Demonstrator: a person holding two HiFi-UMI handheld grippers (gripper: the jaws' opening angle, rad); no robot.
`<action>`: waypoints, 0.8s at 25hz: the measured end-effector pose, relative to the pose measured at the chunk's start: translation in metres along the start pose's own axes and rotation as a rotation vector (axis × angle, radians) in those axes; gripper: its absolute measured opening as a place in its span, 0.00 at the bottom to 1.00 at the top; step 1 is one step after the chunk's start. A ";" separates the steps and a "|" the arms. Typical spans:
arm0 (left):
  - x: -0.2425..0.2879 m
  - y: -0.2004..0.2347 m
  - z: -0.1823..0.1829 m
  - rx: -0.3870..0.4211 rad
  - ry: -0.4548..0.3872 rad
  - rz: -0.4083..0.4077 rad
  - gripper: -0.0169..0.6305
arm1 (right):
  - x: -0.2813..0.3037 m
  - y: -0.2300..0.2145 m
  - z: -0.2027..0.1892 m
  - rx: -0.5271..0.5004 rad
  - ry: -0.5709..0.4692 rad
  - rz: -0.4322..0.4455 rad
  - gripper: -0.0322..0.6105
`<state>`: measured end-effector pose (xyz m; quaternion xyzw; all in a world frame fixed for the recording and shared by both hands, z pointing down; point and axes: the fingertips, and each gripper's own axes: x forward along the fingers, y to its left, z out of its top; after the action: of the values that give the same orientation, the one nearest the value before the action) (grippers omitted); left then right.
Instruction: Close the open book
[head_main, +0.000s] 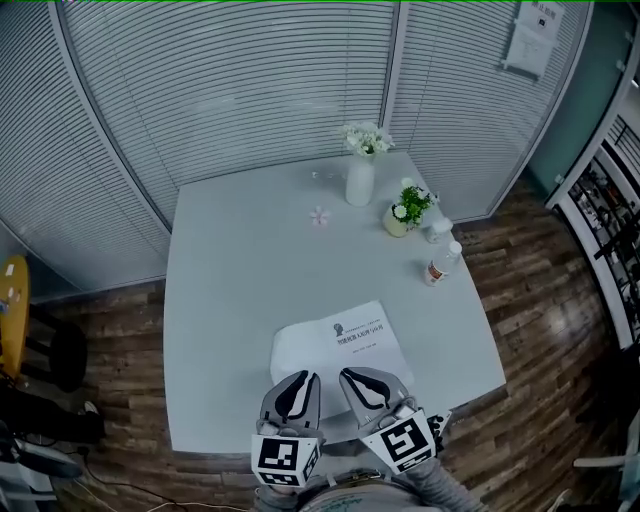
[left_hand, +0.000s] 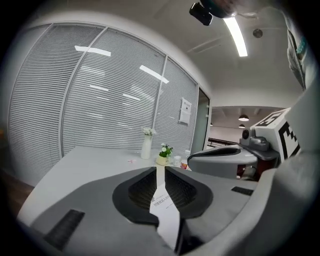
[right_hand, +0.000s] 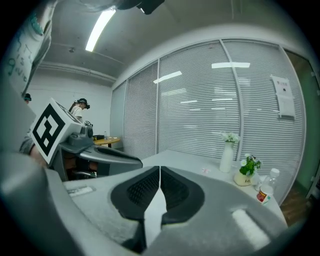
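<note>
— Left gripper (head_main: 297, 380) and right gripper (head_main: 366, 380), nearest, side by side: how do they stand?
— Both point forward and slightly down over the near edge of the table (head_main: 230, 290). Left jaws stand a little apart, empty; right jaws are pressed together on nothing.
— And the book (head_main: 350, 340)?
— Flat just beyond their tips, printed face up. Closing it well likely means catching a free edge and swinging it over, not shoving.

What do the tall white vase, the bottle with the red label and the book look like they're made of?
The tall white vase is probably glazed ceramic: opaque, smooth and evenly white. The bottle is likely clear plastic, with a see-through body, pale cap and red label. The book is paper, a matte white page with dark print.
</note>
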<state>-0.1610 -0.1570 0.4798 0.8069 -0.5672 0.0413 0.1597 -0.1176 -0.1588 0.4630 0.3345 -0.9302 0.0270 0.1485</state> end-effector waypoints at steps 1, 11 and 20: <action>0.001 0.002 -0.003 -0.005 0.007 0.006 0.10 | 0.001 0.000 0.000 0.002 0.004 0.003 0.06; 0.001 0.041 -0.058 -0.028 0.134 0.090 0.13 | 0.010 -0.001 -0.014 0.004 0.036 0.025 0.06; -0.006 0.084 -0.116 -0.094 0.273 0.176 0.19 | 0.019 -0.002 -0.015 0.024 0.076 0.020 0.06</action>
<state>-0.2276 -0.1422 0.6058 0.7326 -0.6101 0.1377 0.2684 -0.1262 -0.1701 0.4824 0.3258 -0.9268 0.0522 0.1794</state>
